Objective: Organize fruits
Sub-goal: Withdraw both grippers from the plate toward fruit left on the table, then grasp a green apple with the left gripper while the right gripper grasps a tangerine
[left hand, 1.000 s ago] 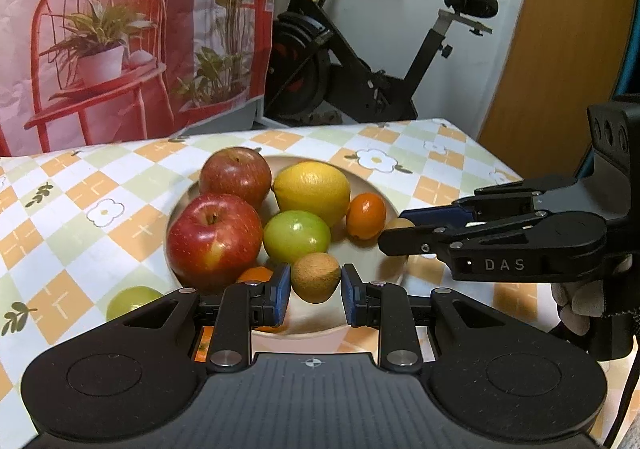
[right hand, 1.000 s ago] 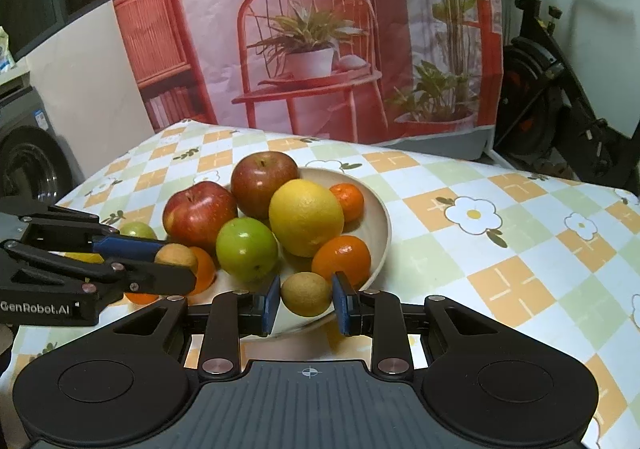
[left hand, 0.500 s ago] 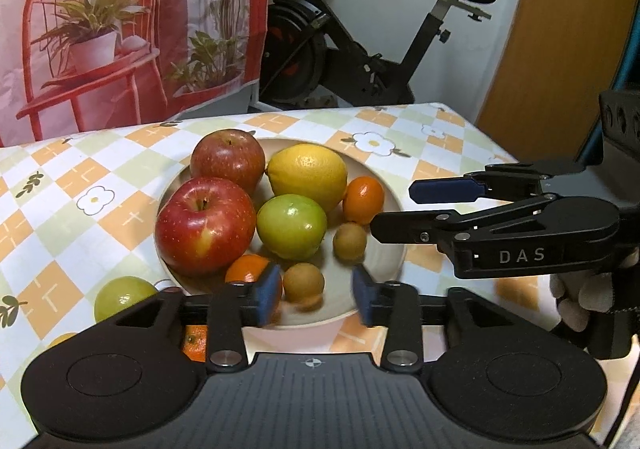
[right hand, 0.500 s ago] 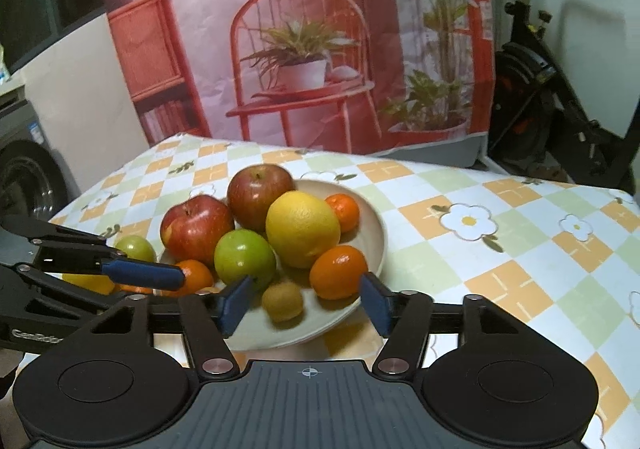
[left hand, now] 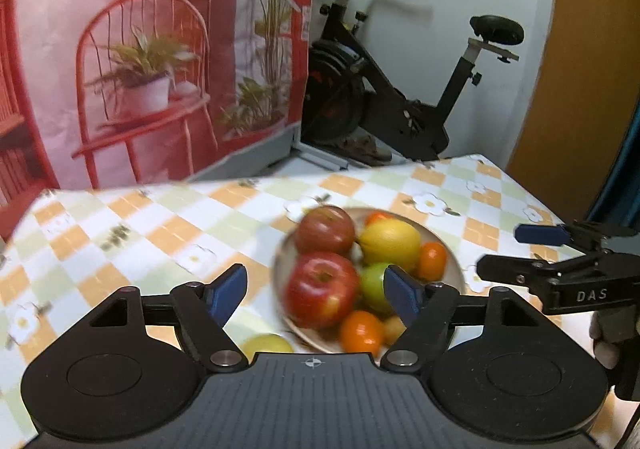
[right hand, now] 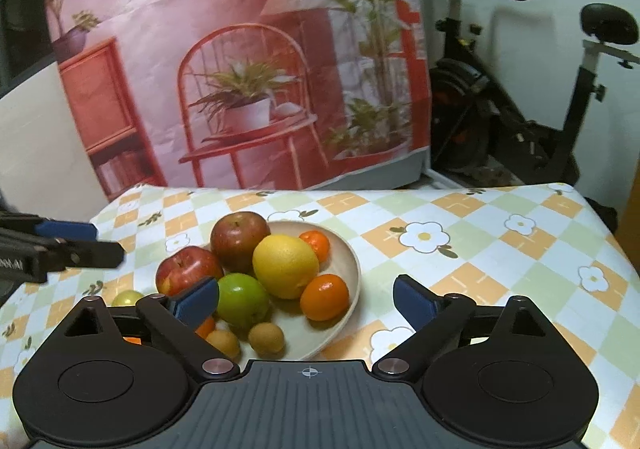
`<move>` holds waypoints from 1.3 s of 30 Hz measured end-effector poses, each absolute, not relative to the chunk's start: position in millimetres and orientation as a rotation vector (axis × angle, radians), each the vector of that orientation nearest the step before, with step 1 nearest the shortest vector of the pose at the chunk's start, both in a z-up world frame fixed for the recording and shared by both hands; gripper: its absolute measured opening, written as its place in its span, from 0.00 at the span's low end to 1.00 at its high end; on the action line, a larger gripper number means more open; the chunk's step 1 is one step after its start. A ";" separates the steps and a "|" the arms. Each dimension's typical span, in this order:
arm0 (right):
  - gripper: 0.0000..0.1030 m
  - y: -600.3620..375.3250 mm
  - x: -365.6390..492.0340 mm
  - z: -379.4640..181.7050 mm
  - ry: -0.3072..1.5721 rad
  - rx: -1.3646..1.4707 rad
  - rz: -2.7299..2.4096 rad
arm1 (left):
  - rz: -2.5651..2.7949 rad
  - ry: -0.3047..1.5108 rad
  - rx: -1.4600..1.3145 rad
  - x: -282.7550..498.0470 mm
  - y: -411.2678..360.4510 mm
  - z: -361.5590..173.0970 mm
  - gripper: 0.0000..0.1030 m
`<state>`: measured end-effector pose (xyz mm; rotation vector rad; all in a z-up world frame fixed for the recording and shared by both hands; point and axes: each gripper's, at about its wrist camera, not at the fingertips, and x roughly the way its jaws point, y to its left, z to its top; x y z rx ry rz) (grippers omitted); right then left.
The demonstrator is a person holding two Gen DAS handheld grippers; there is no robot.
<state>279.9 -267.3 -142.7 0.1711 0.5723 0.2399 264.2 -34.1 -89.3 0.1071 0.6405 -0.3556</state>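
A beige plate (right hand: 354, 261) holds two red apples (right hand: 186, 269), a lemon (right hand: 285, 265), a green apple (right hand: 242, 301), oranges (right hand: 325, 297) and two small brown fruits (right hand: 266, 337) at its near edge. My right gripper (right hand: 306, 299) hovers above and short of the plate, its jaws opening with nothing gripped. The left wrist view is blurred. It shows my left gripper (left hand: 314, 289) also raised in front of the plate (left hand: 456, 269), its jaws opening and free. The red apple (left hand: 322, 289) lies beyond them.
A yellow-green fruit (right hand: 127, 297) lies on the checked tablecloth (right hand: 500, 261) left of the plate, with an orange one partly hidden behind my right finger. Each gripper shows at the other view's side edge. A printed backdrop and an exercise bike (left hand: 400, 97) stand behind the table.
Both grippers were shut on small brown fruits over the plate's near edge. They let them go onto the plate, spread their jaws, and drew back and upward.
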 end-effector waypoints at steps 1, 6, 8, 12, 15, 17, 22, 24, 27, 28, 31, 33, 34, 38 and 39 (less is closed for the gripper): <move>0.91 -263.2 278.2 -141.9 0.570 0.173 0.223 | -0.356 0.635 0.115 265.1 -29.6 -86.6 0.75; 0.91 -236.4 270.8 -140.6 0.573 0.176 0.154 | -0.345 0.642 0.146 270.8 -5.0 -79.1 0.71; 0.89 -223.3 266.6 -140.7 0.575 0.185 0.153 | -0.346 0.662 0.150 273.6 5.0 -77.8 0.67; 0.71 -200.6 260.1 -143.0 0.602 0.232 0.171 | -0.359 0.694 0.169 279.6 17.9 -81.4 0.61; 0.65 -185.3 256.9 -148.1 0.644 0.274 0.186 | -0.395 0.708 0.175 281.8 24.1 -86.3 0.59; 0.61 -174.5 255.0 -151.9 0.668 0.282 0.198 | -0.434 0.721 0.172 282.6 26.6 -91.2 0.56; 0.50 -154.5 253.7 -164.0 0.731 0.295 0.210 | -0.498 0.750 0.154 287.4 29.8 -106.6 0.56; 0.44 -147.8 253.4 -168.2 0.752 0.295 0.225 | -0.520 0.757 0.146 288.6 32.6 -113.2 0.55; 0.41 -139.1 254.5 -170.4 0.759 0.314 0.230 | -0.543 0.760 0.129 291.3 37.0 -119.7 0.54; 0.39 -136.9 255.7 -170.7 0.761 0.321 0.229 | -0.552 0.760 0.114 292.7 39.5 -121.6 0.53; 0.38 -130.0 260.5 -172.4 0.772 0.314 0.223 | -0.571 0.761 0.081 295.1 42.8 -126.0 0.52; 0.38 -124.0 263.0 -175.0 0.781 0.302 0.227 | -0.575 0.762 0.069 296.5 45.4 -130.3 0.52; 0.38 -120.1 264.3 -176.8 0.786 0.293 0.231 | -0.575 0.766 0.060 298.0 47.0 -132.6 0.52; 0.38 -110.9 269.0 -180.2 0.793 0.274 0.229 | -0.565 0.773 0.034 301.1 54.0 -138.1 0.51; 0.38 -110.8 270.6 -180.6 0.792 0.271 0.224 | -0.563 0.774 0.029 302.0 55.2 -138.2 0.51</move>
